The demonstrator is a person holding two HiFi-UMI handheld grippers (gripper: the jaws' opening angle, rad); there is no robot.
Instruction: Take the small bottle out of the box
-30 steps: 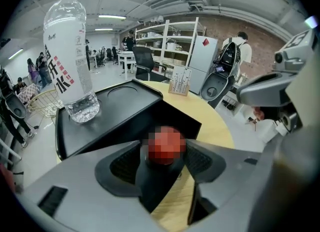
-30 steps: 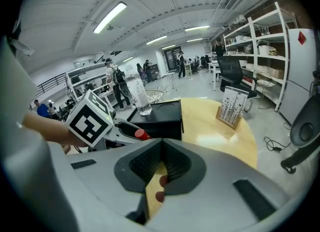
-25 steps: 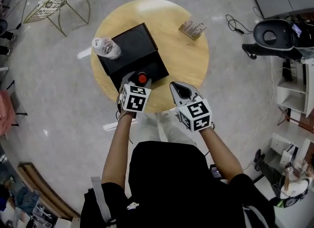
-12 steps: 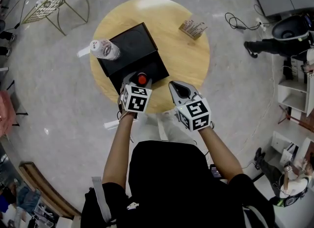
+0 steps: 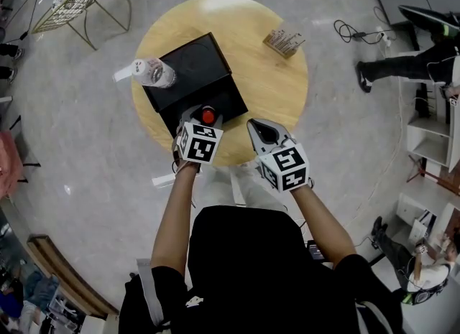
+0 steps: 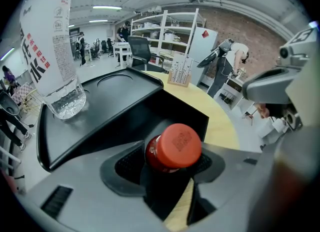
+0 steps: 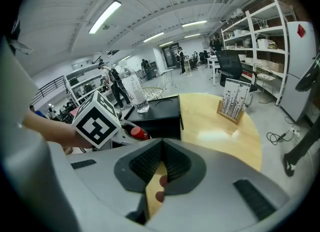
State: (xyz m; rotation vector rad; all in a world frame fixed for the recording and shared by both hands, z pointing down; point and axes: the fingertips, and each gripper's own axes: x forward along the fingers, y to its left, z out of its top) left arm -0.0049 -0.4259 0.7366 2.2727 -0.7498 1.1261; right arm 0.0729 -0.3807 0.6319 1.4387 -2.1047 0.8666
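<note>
Nearest, the right hand-held gripper (image 5: 262,133) hangs over the near edge of the round wooden surface (image 5: 266,81), jaws almost together on nothing. Just left and slightly farther, the left hand-held gripper (image 5: 204,113) pinches the small red-capped bottle (image 6: 173,145) below its cap. The bottle stands upright at the near end of the black rectangular box (image 5: 188,67), so the lift should go straight up.

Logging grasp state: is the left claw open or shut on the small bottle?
Shut on it: the left claw has both jaws pressed against the red-capped small bottle.
</note>
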